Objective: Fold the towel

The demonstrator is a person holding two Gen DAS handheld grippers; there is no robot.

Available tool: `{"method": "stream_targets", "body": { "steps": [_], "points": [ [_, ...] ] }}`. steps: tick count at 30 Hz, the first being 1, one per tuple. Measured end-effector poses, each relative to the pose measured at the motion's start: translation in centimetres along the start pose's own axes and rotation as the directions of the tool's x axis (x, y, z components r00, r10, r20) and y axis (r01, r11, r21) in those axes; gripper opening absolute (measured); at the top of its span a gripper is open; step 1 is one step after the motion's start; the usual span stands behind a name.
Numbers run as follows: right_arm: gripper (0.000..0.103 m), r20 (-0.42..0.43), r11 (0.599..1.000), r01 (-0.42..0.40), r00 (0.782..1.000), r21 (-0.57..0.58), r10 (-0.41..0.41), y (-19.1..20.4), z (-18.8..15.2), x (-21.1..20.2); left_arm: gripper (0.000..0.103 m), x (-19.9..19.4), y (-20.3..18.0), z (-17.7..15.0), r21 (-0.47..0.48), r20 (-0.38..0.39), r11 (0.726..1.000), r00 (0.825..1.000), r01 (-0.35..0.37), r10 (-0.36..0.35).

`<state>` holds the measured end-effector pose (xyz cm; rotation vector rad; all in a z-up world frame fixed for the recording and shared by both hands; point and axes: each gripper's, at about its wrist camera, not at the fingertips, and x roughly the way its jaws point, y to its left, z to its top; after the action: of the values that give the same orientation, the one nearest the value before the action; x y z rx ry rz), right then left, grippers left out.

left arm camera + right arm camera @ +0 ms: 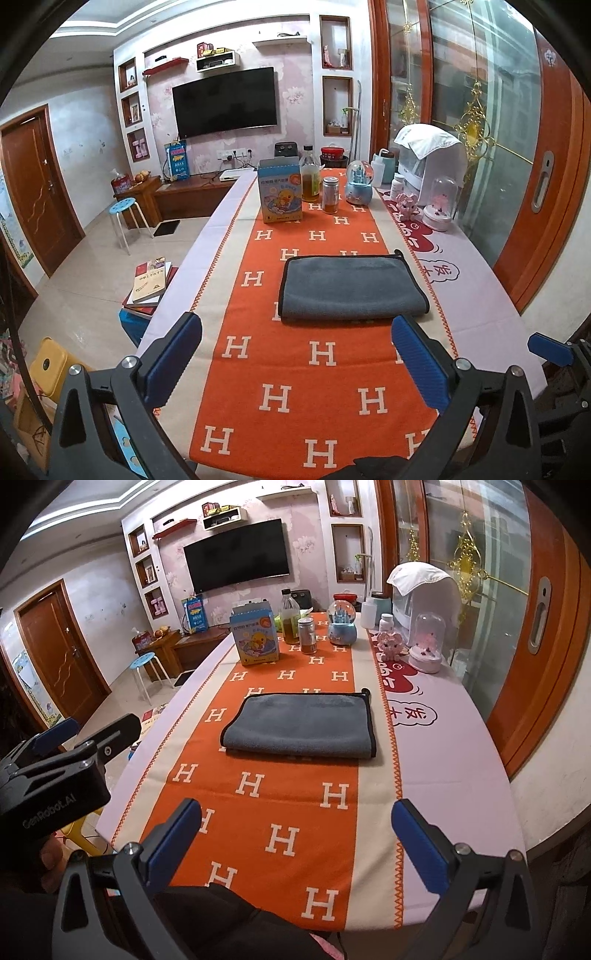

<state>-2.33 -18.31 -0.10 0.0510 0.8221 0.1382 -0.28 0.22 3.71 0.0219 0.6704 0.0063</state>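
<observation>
Orange woven runner [295, 369] bears a plush grey rectangular folded towel [351, 288].

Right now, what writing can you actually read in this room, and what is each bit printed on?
"GenRobot.AI": on the black body of the left hand-held gripper.
"H": repeated in white across the orange woven table runner.
Large black Chinese characters, not clearly readable: in a white bubble on the pink tablecloth.
Chinese print on the blue duck-picture carton: too small to read.
Title on the yellow book beside the table: too blurred.
</observation>
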Motion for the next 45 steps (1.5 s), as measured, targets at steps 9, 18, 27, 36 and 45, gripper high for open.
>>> {"method": "stream_targets", "body": {
  "steps": [9, 18, 27, 36, 45],
  "points": [
    [0.103, -0.005, 1.0, 0.0, 1.0, 0.013, 0.0, -0.9, -0.1, 0.4, 0.102, 0.0, -0.2, -0.5, -0.003, -0.005, 1.0, 1.0, -0.011, 0.011],
    [0.103, -0.002, 1.0, 0.002, 1.0, -0.009, -0.002, -1.4, 0.2, 0.3, 0.102, 0.3, -0.7, -1.0, -0.014, -0.024, 1.0, 1.0, -0.016, 0.015],
    [0.103, 0.002, 1.0, 0.02, 1.0, -0.007, -0.02, -1.7, 0.3, 0.4, 0.102, 0.5, -1.2, -1.2, -0.009, -0.031, 1.0, 0.999, -0.008, 0.008],
    [0.103, 0.007, 0.999, 0.035, 0.999, -0.006, -0.035, -1.9, 0.2, 0.3, 0.102, 0.8, -1.5, -1.1, -0.006, -0.035, 1.0, 0.999, -0.003, 0.003],
    [0.103, 0.002, 0.999, 0.038, 0.999, 0.001, -0.038, -2.2, 0.1, 0.4, 0.102, 0.9, -1.8, -1.1, -0.004, -0.035, 1.0, 0.999, -0.002, 0.002]
  ]
}}
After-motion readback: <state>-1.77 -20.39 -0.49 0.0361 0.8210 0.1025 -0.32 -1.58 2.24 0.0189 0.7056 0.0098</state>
